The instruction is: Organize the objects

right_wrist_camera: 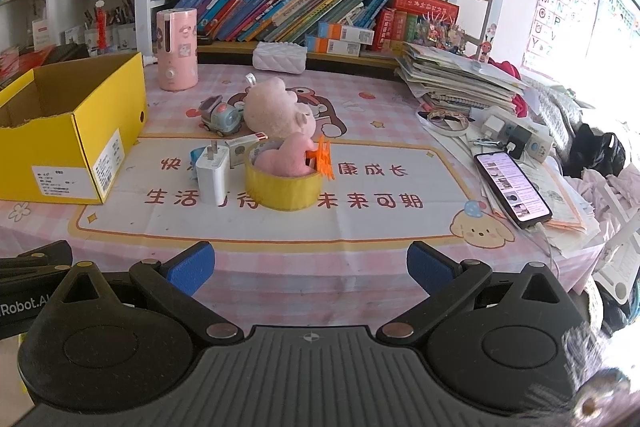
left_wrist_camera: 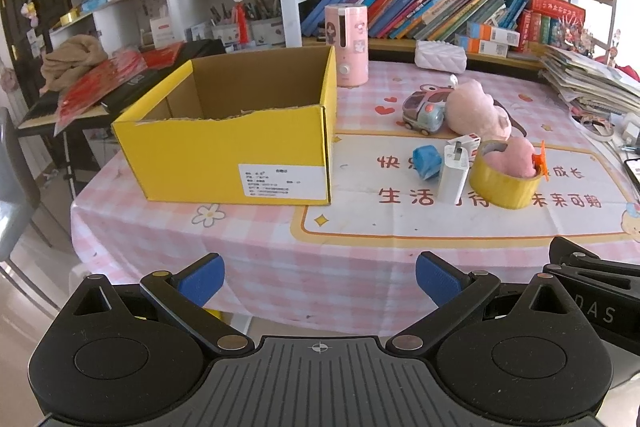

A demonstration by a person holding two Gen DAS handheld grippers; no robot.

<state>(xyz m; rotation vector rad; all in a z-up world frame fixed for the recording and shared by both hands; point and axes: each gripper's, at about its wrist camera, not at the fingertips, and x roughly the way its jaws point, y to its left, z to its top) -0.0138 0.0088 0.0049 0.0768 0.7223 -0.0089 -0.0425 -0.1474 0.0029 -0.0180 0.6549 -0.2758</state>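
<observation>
Still at the very start, judging by the layout: nothing visible inside the yellow box (left_wrist_camera: 240,151), though only part of its floor shows past the torn front edge. Clustered to the right of that box on the desk (left_wrist_camera: 400,223), all unsorted: a toy car (left_wrist_camera: 424,109) touching a pink plush pig (left_wrist_camera: 478,111); in front of those, a blue crumpled item (left_wrist_camera: 426,161), a white charger (left_wrist_camera: 454,173) standing upright, and a yellow tape roll (left_wrist_camera: 502,183) with part of the plush resting in its core and an orange clip (left_wrist_camera: 540,157) at its rim. Just behind the charger, a small carton (right_wrist_camera: 244,147), partly hidden. Left hand-held gripper (left_wrist_camera: 320,281) spread wide and empty, poised near the desk's front edge, well short of everything. Right hand-held gripper (right_wrist_camera: 310,269) likewise spread and empty, facing the tape roll. Every item apparently left to move, presumably into the box.
</observation>
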